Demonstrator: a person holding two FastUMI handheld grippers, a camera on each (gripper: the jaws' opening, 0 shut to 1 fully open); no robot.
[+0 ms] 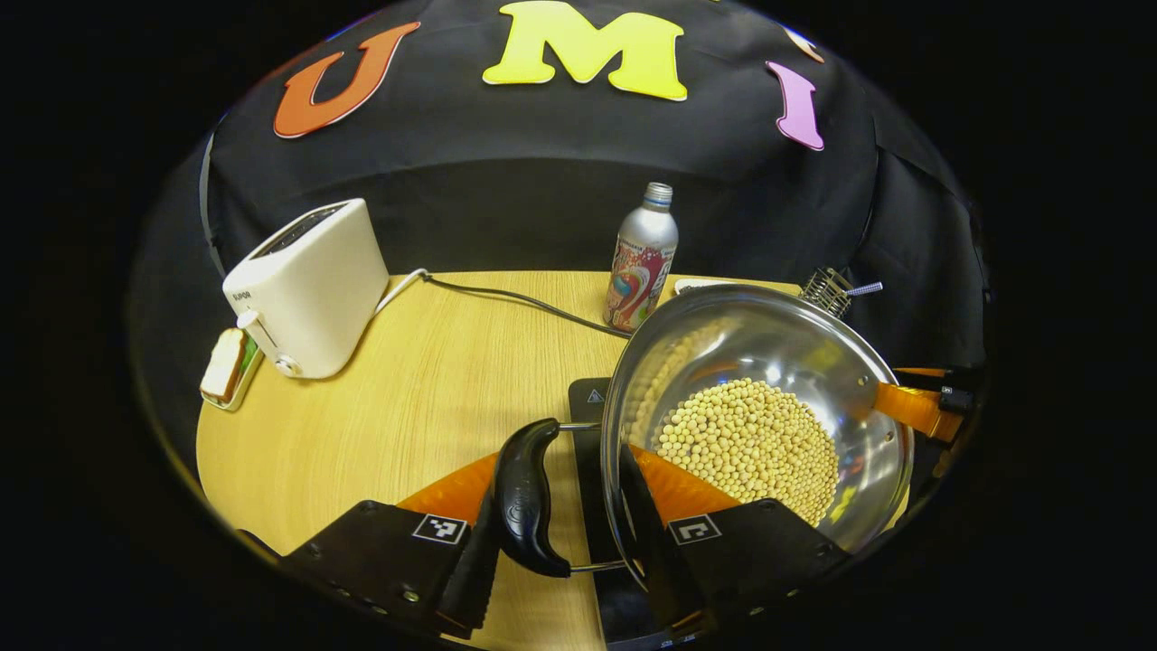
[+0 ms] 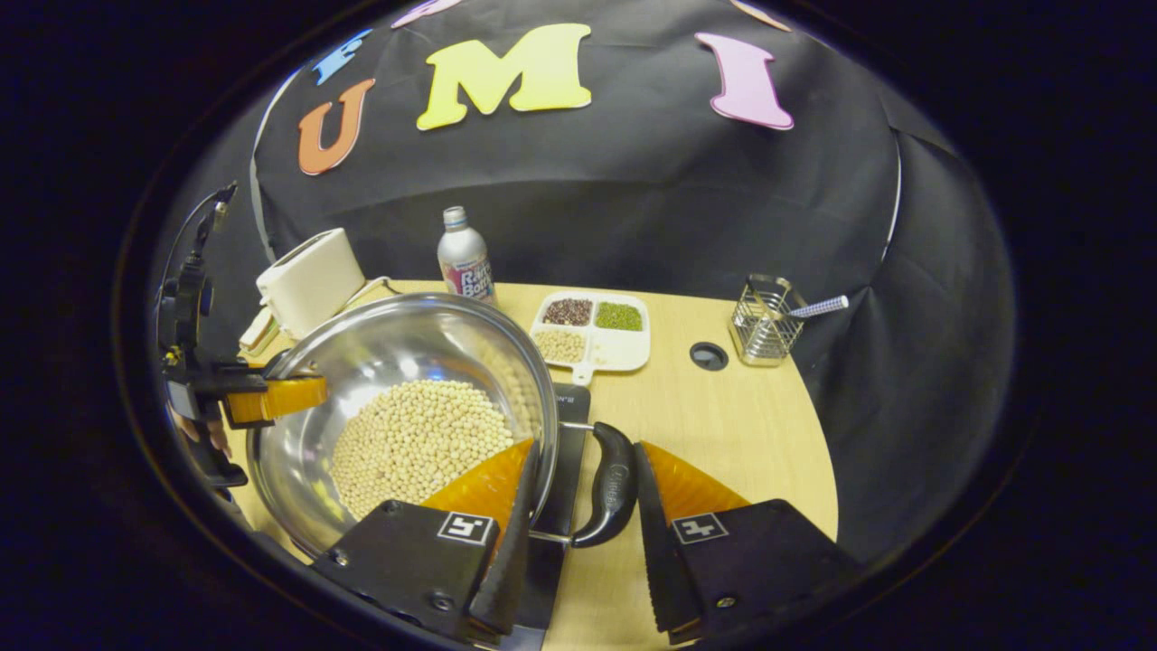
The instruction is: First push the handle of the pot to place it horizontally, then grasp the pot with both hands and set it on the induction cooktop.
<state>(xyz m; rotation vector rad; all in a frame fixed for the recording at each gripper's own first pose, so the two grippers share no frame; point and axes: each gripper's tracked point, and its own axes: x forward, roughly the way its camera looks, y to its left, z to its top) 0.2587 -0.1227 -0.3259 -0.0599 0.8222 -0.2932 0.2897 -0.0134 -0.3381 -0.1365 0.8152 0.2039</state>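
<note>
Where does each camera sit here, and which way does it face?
Left gripper view: rides the left tongs, at the pot's left handle, facing the booth wall past a toaster and bottle; its own fingers straddle handle and rim, and the right tongs show across the pot.
Right gripper view: rides the right tongs, at the other handle, facing the wall over a bean tray and wire holder; the left tongs show opposite.
Shared: pot of soybeans, bottle, toaster, cooktop.

A white toaster, drink bottle, 4-part bean tray and wire holder stand on the table.
</note>
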